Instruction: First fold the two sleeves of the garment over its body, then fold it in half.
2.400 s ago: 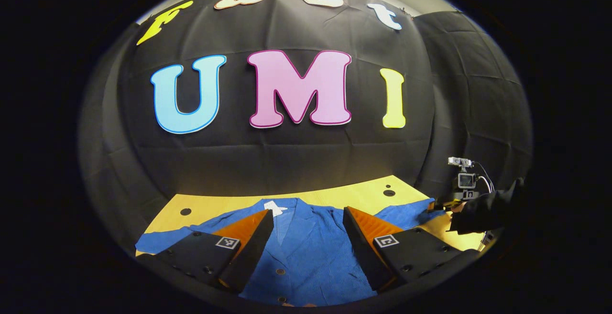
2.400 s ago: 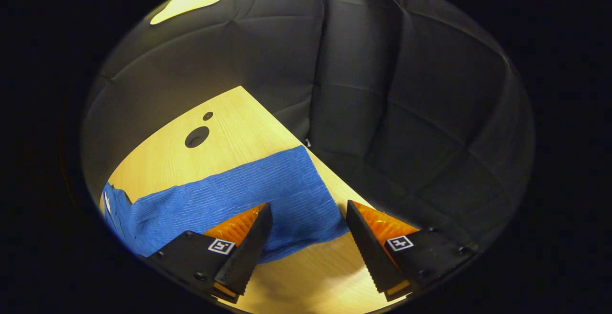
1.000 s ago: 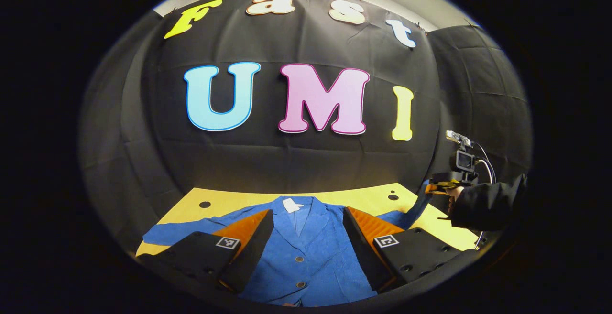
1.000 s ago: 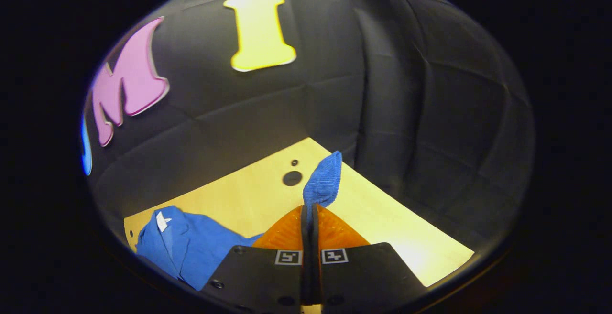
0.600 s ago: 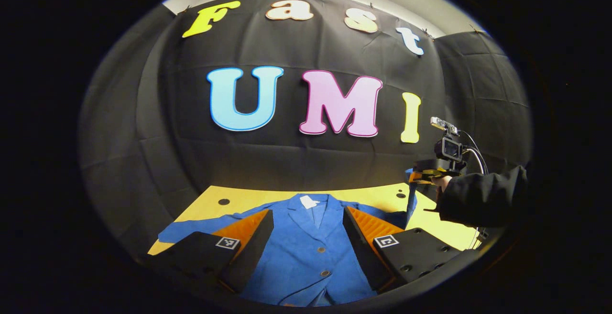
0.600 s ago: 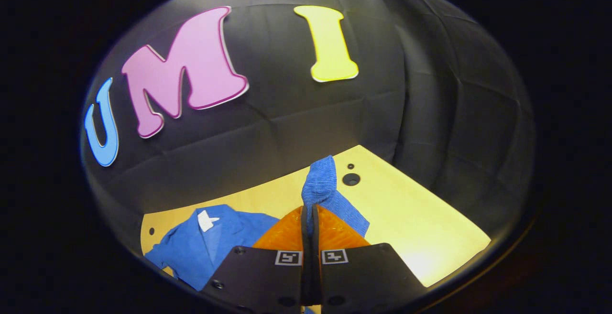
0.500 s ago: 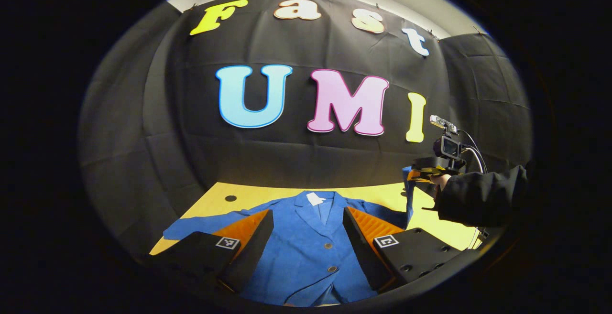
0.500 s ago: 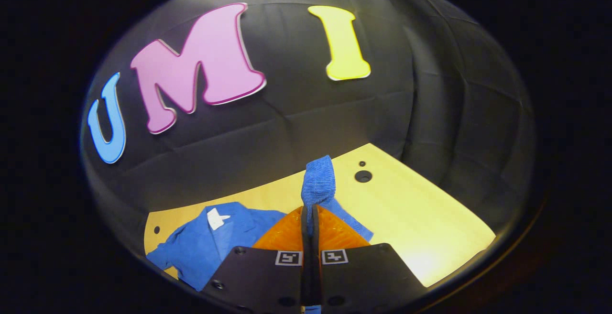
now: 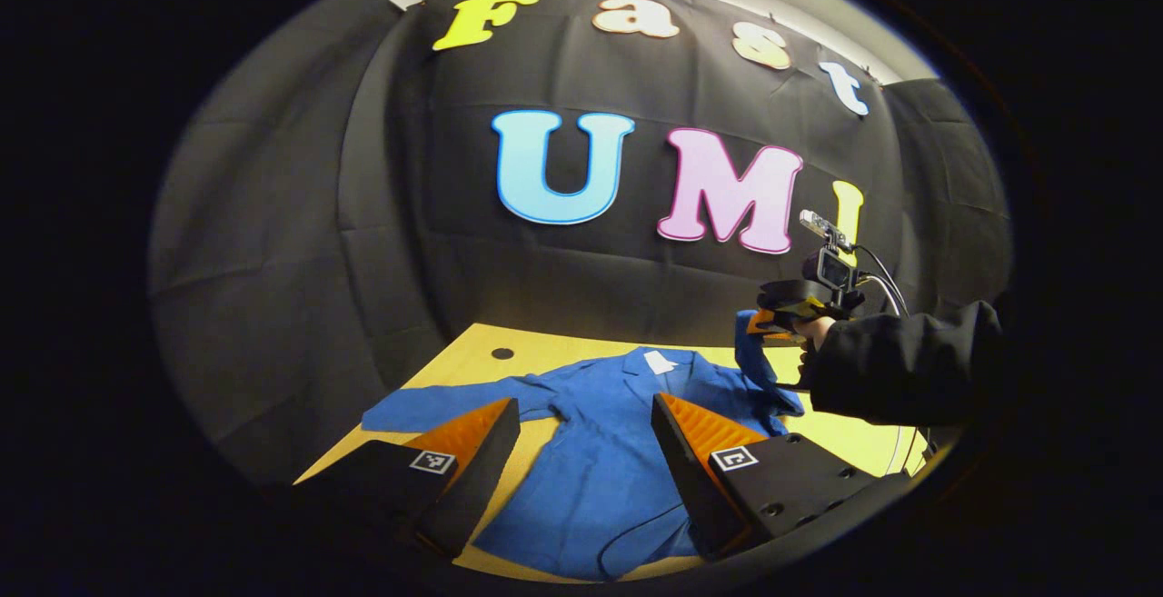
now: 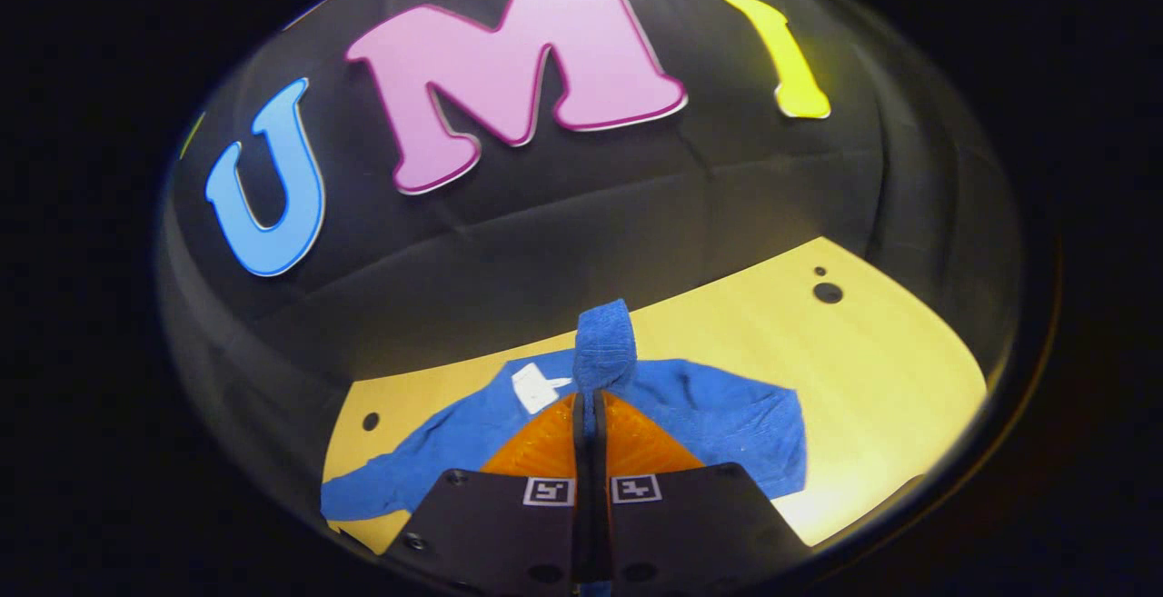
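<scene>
Right gripper, open over the flat right sleeve 2.4 s ago, has since clamped its cuff, lifted it off the table and carried it inward above the jacket body. Left gripper swung left; the other sleeve now ahead of it.

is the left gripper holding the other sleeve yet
No, the left gripper hangs open above the blue jacket, its fingers spread apart with nothing between them, while the far sleeve lies flat on the table.
</scene>
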Available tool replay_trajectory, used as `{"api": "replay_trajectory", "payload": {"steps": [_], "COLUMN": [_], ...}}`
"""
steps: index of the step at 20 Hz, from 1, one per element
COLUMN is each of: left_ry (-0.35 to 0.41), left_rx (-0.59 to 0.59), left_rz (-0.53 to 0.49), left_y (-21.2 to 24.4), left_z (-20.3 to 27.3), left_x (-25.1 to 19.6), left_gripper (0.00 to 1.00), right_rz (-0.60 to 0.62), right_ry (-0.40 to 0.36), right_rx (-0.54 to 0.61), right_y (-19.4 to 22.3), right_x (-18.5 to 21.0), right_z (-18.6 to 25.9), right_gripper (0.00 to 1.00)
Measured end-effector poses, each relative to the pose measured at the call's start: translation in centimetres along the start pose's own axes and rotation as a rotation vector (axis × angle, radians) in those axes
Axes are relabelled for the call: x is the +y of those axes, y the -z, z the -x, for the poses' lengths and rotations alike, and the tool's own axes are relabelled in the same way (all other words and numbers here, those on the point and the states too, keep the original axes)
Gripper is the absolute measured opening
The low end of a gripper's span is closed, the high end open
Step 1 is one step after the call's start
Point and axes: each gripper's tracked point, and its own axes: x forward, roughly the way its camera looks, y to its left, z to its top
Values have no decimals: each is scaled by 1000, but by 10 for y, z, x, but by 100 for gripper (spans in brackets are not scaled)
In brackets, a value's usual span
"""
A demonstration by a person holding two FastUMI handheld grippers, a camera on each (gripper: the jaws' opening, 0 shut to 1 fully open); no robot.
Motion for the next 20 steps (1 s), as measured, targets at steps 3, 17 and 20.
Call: {"api": "replay_trajectory", "payload": {"steps": [3, 17, 20], "left_ry": [-46, -91, -86], "left_rx": [13, 31, 18], "left_rz": [49, 102, 86], "left_y": [12, 44, 42], "left_z": [0, 4, 7], "left_x": [21, 47, 50], "left_gripper": [84, 84, 84], "right_rz": [-31, 101, 155], "right_ry": [-73, -72, -62], "right_rx": [70, 20, -70], "right_y": [42, 71, 45], "right_x": [46, 53, 42], "right_z": [-12, 11, 35], "right_gripper": [0, 97, 97]}}
